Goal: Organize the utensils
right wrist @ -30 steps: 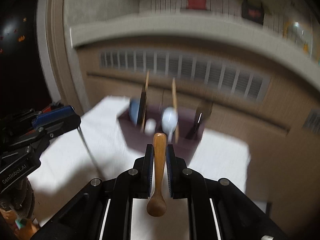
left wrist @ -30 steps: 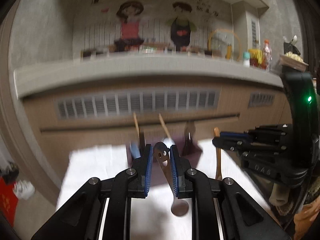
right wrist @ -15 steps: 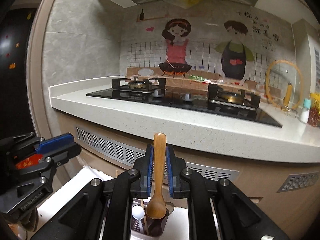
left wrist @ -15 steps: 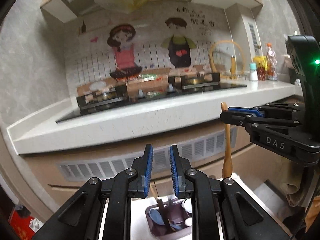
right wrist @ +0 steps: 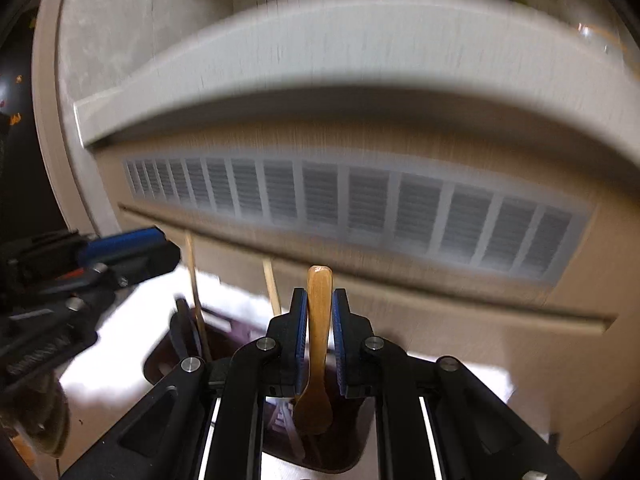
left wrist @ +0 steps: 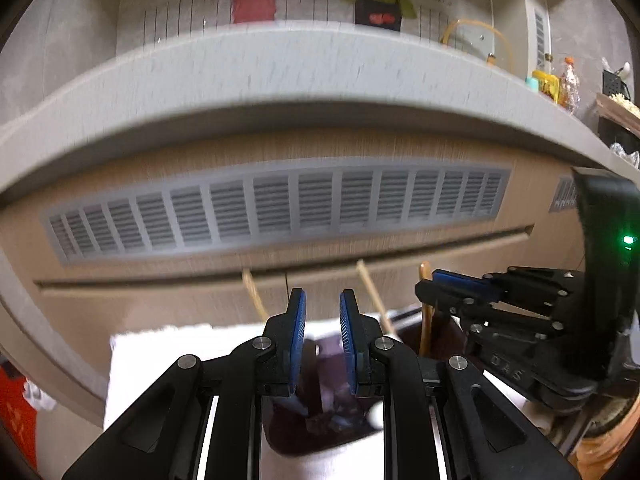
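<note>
My right gripper (right wrist: pixel 320 296) is shut on a wooden spoon (right wrist: pixel 319 320), handle up and bowl down, just above the dark purple utensil holder (right wrist: pixel 160 364). The left wrist view shows this right gripper (left wrist: pixel 426 290) from the side, with the wooden spoon (left wrist: pixel 425 320) hanging over the holder's right part. My left gripper (left wrist: pixel 322 300) has its pads a little apart with nothing between them, and the holder (left wrist: pixel 320 436) shows below it. Thin wooden sticks (left wrist: pixel 372 292) and other blurred utensils stand in the holder. At the left of the right wrist view is the left gripper (right wrist: pixel 168 248).
The holder stands on a white cloth-covered table (left wrist: pixel 160 360). Right behind it is a cabinet front with a long vent grille (left wrist: pixel 280 208) under a pale counter edge (left wrist: pixel 280 72). Bottles and jars (left wrist: pixel 556 84) sit far right on the counter.
Both views tipped up to the stove and wall half a second ago, then back down; both grippers now sit lower and closer over the holder. The metal utensil seen between the left pads is gone.
</note>
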The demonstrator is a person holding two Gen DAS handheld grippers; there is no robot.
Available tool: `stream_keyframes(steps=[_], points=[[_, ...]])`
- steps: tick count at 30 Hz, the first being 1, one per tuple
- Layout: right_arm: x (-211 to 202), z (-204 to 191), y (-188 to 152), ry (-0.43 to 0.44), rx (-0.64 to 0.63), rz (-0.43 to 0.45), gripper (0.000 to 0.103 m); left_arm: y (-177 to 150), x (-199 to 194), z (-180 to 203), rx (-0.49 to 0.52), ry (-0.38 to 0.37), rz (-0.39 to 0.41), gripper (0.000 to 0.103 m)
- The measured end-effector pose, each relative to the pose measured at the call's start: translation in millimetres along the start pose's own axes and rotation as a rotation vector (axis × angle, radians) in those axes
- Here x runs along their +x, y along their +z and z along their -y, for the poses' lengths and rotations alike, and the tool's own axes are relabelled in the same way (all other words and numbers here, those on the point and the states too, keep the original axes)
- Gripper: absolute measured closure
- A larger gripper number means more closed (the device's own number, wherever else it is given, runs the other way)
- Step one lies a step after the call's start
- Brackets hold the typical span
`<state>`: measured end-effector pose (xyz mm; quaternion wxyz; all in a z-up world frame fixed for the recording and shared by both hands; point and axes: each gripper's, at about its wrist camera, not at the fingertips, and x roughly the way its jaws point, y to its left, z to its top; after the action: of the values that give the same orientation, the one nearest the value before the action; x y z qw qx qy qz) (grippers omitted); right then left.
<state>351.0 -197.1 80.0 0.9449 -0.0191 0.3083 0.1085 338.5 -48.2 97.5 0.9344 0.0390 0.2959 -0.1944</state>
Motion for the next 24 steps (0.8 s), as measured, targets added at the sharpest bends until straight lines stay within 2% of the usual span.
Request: stream_keyframes(steps=[4, 7, 10, 12, 15, 16, 17, 20, 24], points=[[23, 4, -24, 0.017, 0.033, -0.064, 0.091, -27, 4, -6, -0.054, 0.009, -0.03, 0.084], [27, 6, -36, 0.003, 0.042, -0.077, 0.091, -43, 3, -10, -0.105, 0.023, -0.044, 0.082], [25, 7, -44, -0.007, 0.053, -0.09, 0.087, -53, -1, -14, -0.141, 0.046, -0.048, 0.071], [13, 8, -50, -0.021, 0.059, -0.077, 0.078, -59, -9, -16, -0.15, 0.066, -0.039, 0.063], [-11, 3, -55, -0.031, 0.056, -0.047, 0.072, -66, -25, -14, -0.155, 0.084, -0.019, 0.058], [-22, 0, -57, -0.037, 0.052, -0.036, 0.07, -69, -31, -13, -0.158, 0.086, -0.011, 0.052], [-32, -2, -58, -0.042, 0.051, -0.028, 0.066, -73, -40, -11, -0.164, 0.086, 0.005, 0.045], [-67, -12, -70, -0.054, 0.057, 0.013, 0.05, -86, -67, -5, -0.175, 0.103, 0.063, 0.032], [-107, -24, -94, -0.075, 0.062, 0.046, 0.045, -112, -105, 7, -0.166, 0.141, 0.137, 0.018]])
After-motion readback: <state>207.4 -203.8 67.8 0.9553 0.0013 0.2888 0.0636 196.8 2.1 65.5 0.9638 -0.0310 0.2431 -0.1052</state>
